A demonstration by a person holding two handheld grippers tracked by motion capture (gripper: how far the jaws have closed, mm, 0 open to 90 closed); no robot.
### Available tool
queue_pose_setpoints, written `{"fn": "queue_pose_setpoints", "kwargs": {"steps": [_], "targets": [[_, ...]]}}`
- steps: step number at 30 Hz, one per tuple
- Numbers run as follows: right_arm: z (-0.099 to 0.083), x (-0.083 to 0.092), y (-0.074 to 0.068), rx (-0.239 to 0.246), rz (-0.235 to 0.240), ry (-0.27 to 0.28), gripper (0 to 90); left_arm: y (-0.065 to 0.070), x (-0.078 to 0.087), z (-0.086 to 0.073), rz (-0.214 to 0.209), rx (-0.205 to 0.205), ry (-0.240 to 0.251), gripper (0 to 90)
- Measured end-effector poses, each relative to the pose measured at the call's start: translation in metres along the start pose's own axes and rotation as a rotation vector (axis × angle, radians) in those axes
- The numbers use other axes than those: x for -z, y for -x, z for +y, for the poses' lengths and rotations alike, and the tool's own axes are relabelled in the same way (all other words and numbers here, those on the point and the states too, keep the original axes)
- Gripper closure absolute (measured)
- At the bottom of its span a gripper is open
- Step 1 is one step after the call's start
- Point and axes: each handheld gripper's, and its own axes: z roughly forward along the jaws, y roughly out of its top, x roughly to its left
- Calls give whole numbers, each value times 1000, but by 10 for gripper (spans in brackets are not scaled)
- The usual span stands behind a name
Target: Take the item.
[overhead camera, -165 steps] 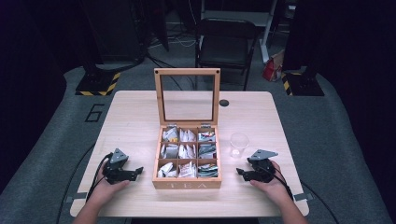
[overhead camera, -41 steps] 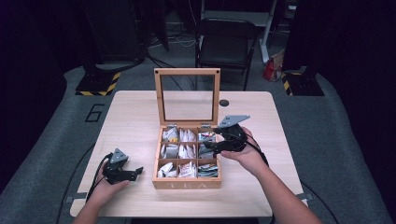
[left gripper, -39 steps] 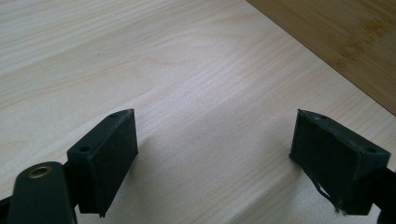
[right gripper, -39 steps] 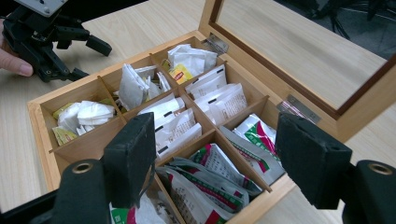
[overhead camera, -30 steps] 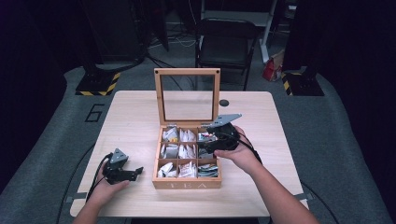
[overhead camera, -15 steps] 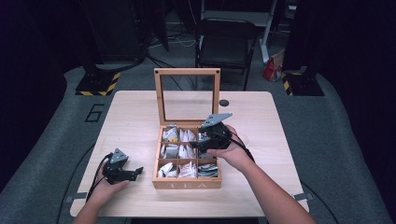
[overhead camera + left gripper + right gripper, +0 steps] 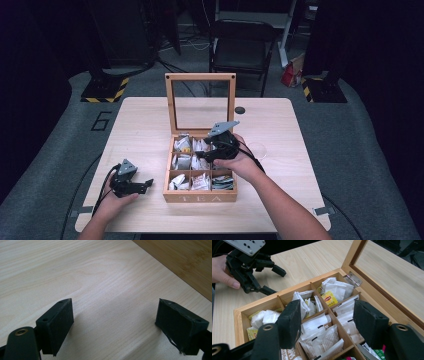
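The right tool point(image 7: 212, 150) hangs over the open wooden tea box point(image 7: 200, 197) in the high view, its jaws part-open with nothing between them, and they have just been closing as it comes in above the middle of the box. The left tool point(image 7: 142, 185) rests on the counter point(image 7: 145, 125) well to the left of the box, its jaws spread and empty, so the right hand is plainly the nearer one to the tea bags. In the left gripper view the two black pads point(image 7: 58, 322) stand wide over bare wood, with a corner of the box side at the upper right. In the right gripper view the jaws frame the middle compartments: a packet of white paper tea bags point(image 7: 322, 336) lies straight ahead and just below, between the pads, lying flat with its long axis running roughly away from the tool rather than across the gap. A yellow-labelled bag point(image 7: 329, 298) sits one compartment farther on, near the hinge point(image 7: 352, 280) of the glass lid. I judge the coming move to be a short drop straight down onto the white packet, the pads narrowing on its sides.
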Motion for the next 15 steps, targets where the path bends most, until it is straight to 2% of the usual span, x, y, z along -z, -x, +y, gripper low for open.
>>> {"fn": "queue_pose_setpoints", "kwargs": {"steps": [15], "targets": [[1,-17,-5,-2,35,-20,434,0,0,0,-2,-4,-4,141]]}}
